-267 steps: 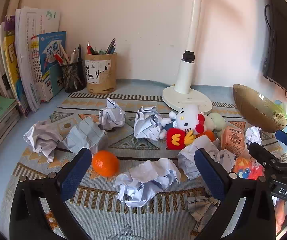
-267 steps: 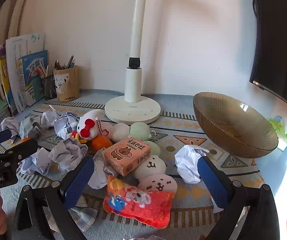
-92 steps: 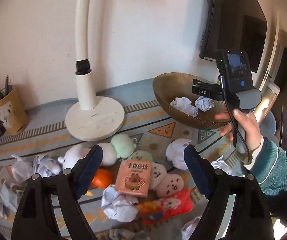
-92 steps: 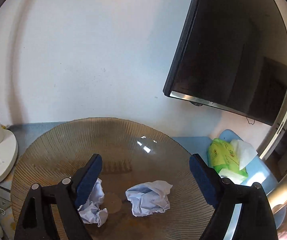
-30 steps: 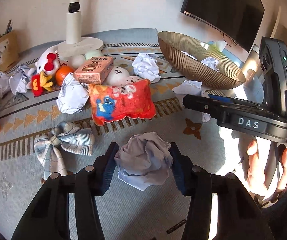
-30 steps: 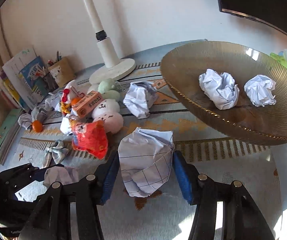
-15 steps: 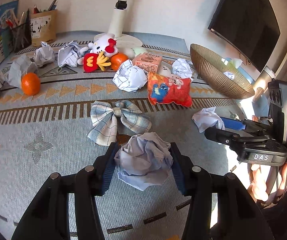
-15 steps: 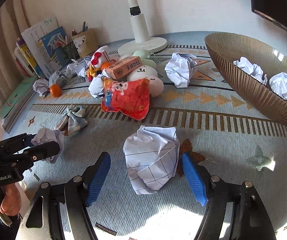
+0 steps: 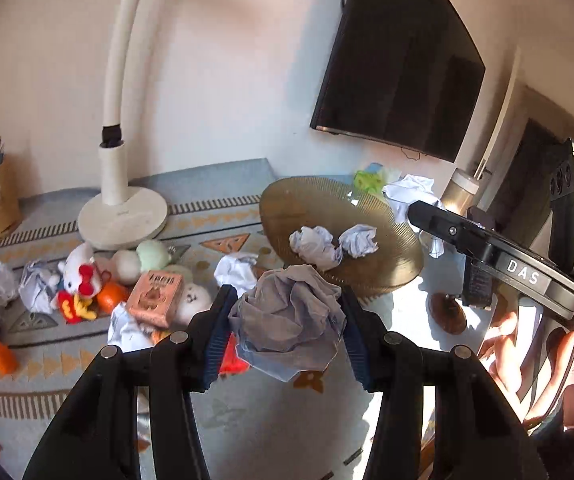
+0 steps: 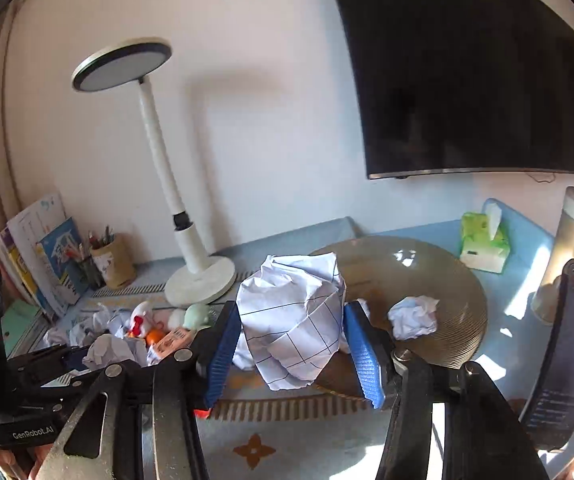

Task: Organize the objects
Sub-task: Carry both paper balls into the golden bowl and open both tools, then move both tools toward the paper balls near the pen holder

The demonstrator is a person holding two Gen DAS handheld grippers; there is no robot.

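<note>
Between each gripper's (image 9: 285,330) (image 10: 294,354) closed fingers, 1 crumpled paper ball (image 9: 289,322) (image 10: 293,316).

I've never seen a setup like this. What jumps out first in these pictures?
Each gripper clamps a crumpled paper ball: the left gripper holds a greyish ball, the right gripper a gridded ball. Just beyond them sits a golden bowl with two paper balls already inside. Left of it, plush toys and more paper litter the patterned mat.

Left gripper (image 9: 285,330) clamped on paper ball (image 9: 289,322); right gripper (image 10: 293,354) clamped on paper wad (image 10: 293,318).
</note>
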